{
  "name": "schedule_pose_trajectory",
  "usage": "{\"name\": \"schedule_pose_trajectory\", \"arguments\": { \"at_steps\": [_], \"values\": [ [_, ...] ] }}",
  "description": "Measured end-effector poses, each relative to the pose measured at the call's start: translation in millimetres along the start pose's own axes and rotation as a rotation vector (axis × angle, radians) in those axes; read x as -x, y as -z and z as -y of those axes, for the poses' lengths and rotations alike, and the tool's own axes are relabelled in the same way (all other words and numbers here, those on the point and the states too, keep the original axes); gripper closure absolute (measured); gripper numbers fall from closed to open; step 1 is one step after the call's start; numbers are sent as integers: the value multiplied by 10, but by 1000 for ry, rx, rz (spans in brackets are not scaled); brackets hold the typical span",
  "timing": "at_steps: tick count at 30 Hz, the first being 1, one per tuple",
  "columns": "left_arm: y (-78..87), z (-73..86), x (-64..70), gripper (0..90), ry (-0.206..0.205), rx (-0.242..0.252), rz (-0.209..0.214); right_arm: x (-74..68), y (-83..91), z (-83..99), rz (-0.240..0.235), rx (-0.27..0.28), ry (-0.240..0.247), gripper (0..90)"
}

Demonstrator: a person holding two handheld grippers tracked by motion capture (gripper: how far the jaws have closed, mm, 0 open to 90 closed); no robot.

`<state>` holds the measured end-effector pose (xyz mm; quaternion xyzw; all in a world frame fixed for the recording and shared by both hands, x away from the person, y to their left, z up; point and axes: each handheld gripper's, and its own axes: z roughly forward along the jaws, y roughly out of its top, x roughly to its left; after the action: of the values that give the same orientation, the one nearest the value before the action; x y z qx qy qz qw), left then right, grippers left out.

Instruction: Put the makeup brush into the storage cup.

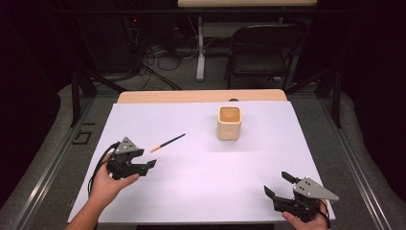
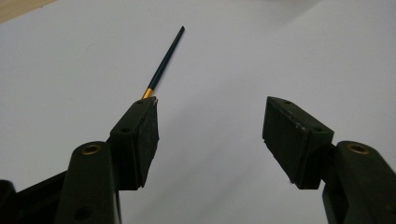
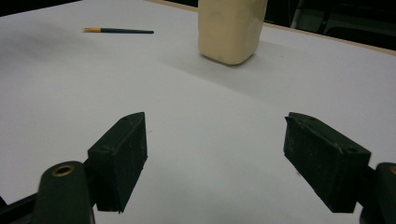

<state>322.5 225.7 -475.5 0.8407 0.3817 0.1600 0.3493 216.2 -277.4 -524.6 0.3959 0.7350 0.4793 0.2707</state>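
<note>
Matt surfaces under my grippers

I see a smooth white sheet (image 1: 201, 182), a glossy cream cup (image 1: 229, 123), a thin dark brush (image 1: 167, 142) and scuffed matt black pads (image 2: 299, 140).

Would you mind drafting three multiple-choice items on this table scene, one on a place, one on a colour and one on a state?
1. Where does the thin brush lie?
A. inside the cup
B. flat on the white sheet, just ahead of the left gripper
C. between the right gripper's jaws

2. What colour is the square cup?
A. cream
B. red
C. blue

3. How do the jaws of the left gripper stand?
A. shut on the brush
B. shut on nothing
C. open, holding nothing

Key:
1 B: the high view shows the brush flat on the white sheet, apart from the cup and close ahead of the left gripper.
2 A: its walls look pale cream in the high view and the right gripper view.
3 C: the left gripper view shows a wide gap of bare sheet between them, with the brush beyond the tips.
</note>
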Motion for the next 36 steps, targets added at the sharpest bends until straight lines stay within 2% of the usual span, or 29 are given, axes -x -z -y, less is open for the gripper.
{"name": "schedule_pose_trajectory", "arguments": {
  "at_steps": [3,4,5,6,7,9,13,20,29,36],
  "values": [
    [-7,-38,-11,364,-8,-26,-2,-3,-5,1,1,0,0,213],
    [-11,-84,-28,366,-9,-61,-5,-4,-7,2,1,-3,1,212],
    [-11,-84,-28,370,-9,-61,-5,-4,-10,3,0,-2,0,212],
    [-18,-129,-50,373,-2,-97,3,-4,-11,4,-1,-2,0,213],
    [-18,-129,-50,377,-2,-97,3,-4,-11,4,-1,-2,0,213],
    [-33,-189,-81,378,-1,-136,-1,-1,-17,8,-2,2,-4,212],
    [-50,-230,-96,385,-5,-159,-6,0,-15,8,-4,-5,-5,213],
    [-129,-301,-136,392,-1,-247,-15,1,-19,10,-5,-7,-5,212],
    [-190,-362,-175,392,8,-327,-8,3,-32,18,-7,-15,-7,213],
    [-255,-381,-220,385,17,-384,-28,4,-31,18,-8,-19,-8,213]
  ]
}}
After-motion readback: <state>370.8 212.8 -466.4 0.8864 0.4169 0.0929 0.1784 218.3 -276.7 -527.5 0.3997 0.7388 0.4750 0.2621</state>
